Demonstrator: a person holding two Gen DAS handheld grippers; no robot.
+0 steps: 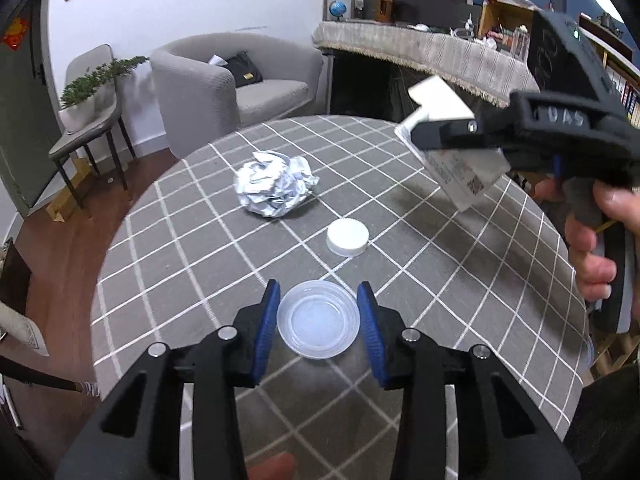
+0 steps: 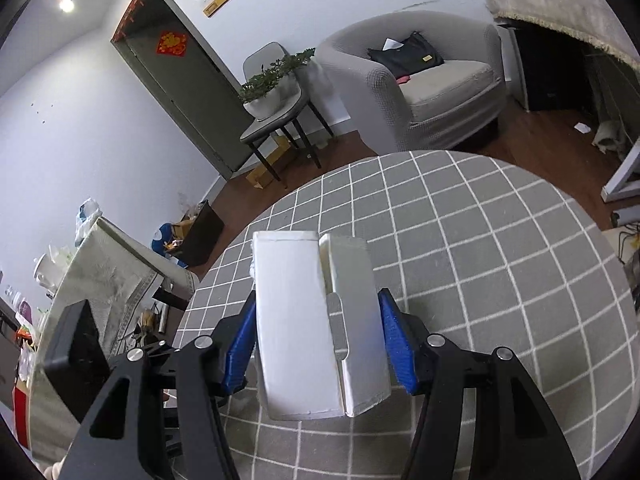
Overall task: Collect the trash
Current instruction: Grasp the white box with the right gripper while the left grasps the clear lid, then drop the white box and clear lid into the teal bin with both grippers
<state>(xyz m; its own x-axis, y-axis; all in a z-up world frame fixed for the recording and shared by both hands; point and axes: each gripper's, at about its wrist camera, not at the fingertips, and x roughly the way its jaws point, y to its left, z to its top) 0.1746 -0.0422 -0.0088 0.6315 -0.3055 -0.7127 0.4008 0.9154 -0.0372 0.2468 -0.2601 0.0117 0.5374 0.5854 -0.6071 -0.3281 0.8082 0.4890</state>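
A clear round plastic container (image 1: 318, 324) sits between the blue pads of my left gripper (image 1: 318, 330), which press on its two sides near the table's front. Beyond it on the grey checked tablecloth (image 1: 440, 280) lie a white round cap (image 1: 347, 236) and a crumpled ball of white paper (image 1: 274, 186). My right gripper (image 1: 432, 130) hangs above the table at the right, shut on a white cardboard box (image 1: 444, 106) with a printed label. In the right wrist view the box (image 2: 292, 320) fills the gap between the pads of that gripper (image 2: 316, 332).
A dark bin (image 2: 202, 236) with rubbish in it stands on the wooden floor left of the table. A grey armchair (image 1: 240, 88) and a chair with a potted plant (image 1: 92, 88) stand beyond the table. A cloth-covered counter (image 1: 420, 48) runs at the back right.
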